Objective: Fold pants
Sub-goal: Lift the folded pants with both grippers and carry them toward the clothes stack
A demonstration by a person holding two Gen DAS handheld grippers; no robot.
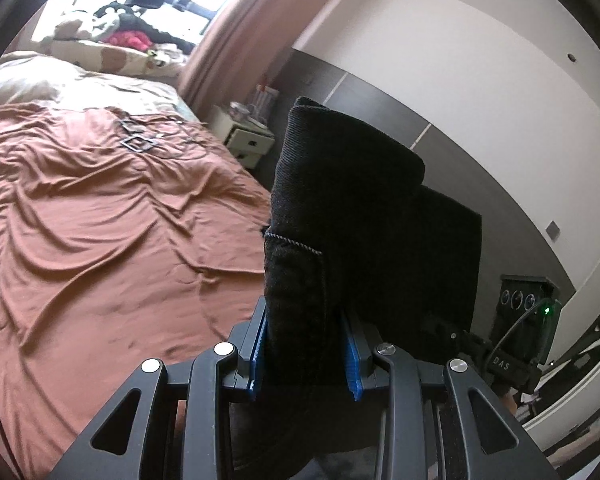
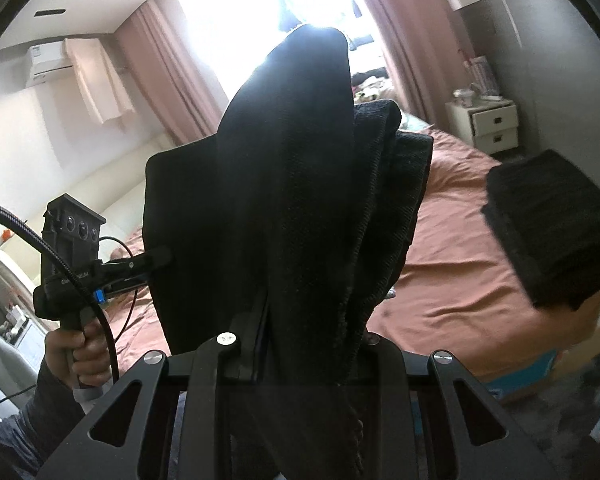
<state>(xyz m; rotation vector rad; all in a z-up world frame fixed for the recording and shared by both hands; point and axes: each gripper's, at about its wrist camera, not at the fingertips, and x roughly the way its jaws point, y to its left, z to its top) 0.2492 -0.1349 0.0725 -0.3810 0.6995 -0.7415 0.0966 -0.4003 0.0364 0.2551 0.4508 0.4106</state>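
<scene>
On my left, the left tool (image 1: 306,354) has its blue pads (image 1: 258,354) closed partway on a thick bunch of the black pants (image 1: 340,208), so the cloth stands up out of the jaws and flops over at the top. I judge the grip is on several layers at once, which would explain why the jaws stop well short of shut. Below and to the left lies the bed (image 1: 100,220) with its wrinkled brown cover, bare where I look, so I read it as the place to lay the pants out.

Moving right, the right tool (image 2: 312,340) is likewise clamped on a fold of the pants (image 2: 292,180), holding them clear above the bed. With both ends pinched, the garment hangs between my two hands, off the mattress. Far right, a folded black stack (image 2: 548,232) rests near the bed's edge, presumably finished pieces kept out of the way.
</scene>
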